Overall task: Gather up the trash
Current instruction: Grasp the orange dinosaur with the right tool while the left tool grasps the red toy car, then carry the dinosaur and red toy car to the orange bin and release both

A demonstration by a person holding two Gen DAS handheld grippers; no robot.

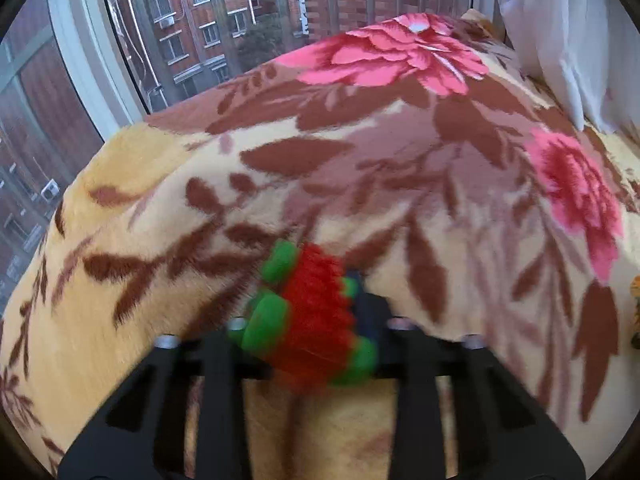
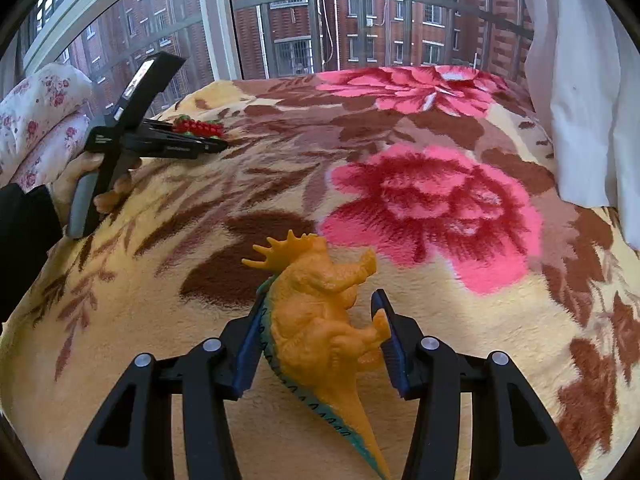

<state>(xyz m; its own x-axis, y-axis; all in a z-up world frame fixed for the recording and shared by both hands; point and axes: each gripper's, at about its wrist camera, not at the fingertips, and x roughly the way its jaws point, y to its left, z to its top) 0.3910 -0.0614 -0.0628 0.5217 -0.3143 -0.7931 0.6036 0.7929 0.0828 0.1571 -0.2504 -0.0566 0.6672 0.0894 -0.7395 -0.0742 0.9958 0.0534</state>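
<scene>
Two toys in my grippers over the flowered blanket.

My left gripper (image 1: 308, 320) pinches a red and green spiky toy (image 1: 312, 312) between its fingers; this view is blurred, but from my right wrist camera I see the same toy (image 2: 198, 127) gripped just above the blanket (image 2: 400, 140), with the left hand (image 2: 86, 184) on the handle. My right gripper (image 2: 320, 320) has an orange dinosaur toy (image 2: 316, 304) between its blue pads (image 2: 250, 344); the left pad touches its back and the right pad its legs, so the fingers pinch it. Its tail points back toward my camera. A window (image 2: 320, 12) and a white curtain (image 2: 580, 100) lie beyond.
</scene>
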